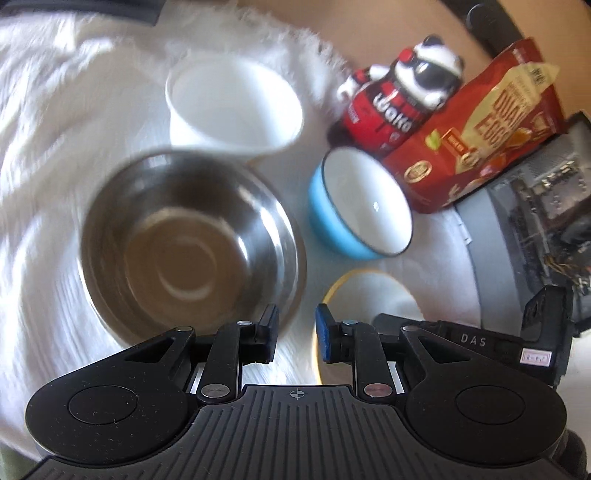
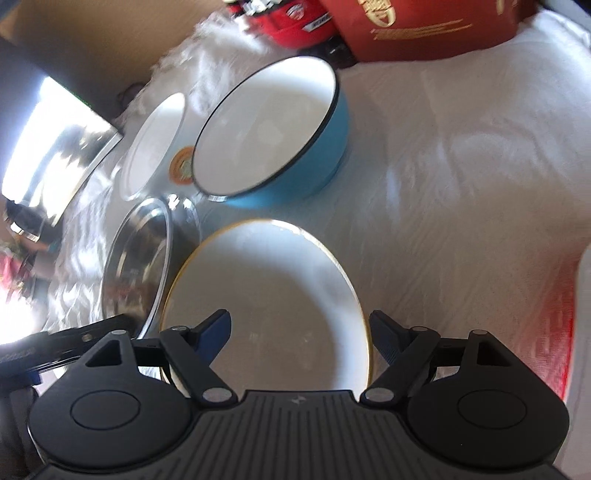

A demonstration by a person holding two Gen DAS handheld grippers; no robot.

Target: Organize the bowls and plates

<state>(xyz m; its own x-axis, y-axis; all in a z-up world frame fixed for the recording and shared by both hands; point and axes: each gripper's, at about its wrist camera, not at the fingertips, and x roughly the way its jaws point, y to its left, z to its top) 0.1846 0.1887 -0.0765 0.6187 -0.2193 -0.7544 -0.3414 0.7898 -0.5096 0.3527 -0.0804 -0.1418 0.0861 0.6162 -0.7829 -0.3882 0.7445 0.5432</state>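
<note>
On a white furry cloth (image 2: 461, 177) sat all the dishes, each upright with its mouth facing up; being round, none had a long axis to speak of. Nearest the left gripper (image 1: 295, 332) stood a shiny stainless-steel bowl (image 1: 192, 240), blurred in that view, with a plain white bowl (image 1: 232, 107) touching or just behind it. Beside these was a sky-blue bowl with a white inside and dark rim (image 2: 273, 129), and in front of it a shallow white plate with a thin gold rim (image 2: 266, 295) lay flat on the cloth.

That left gripper's jaws stood narrowly apart with nothing between them, above the cloth between the steel bowl and the plate. The right gripper (image 2: 301, 332) hovered over the near part of the plate, its jaws wide and apart from the rim as far as could be seen.

Behind the blue bowl stood a red panda-figure bottle (image 1: 399, 96) and a red snack bag (image 1: 491, 125). Tan floor (image 1: 388, 26) showed beyond the cloth's edge.
</note>
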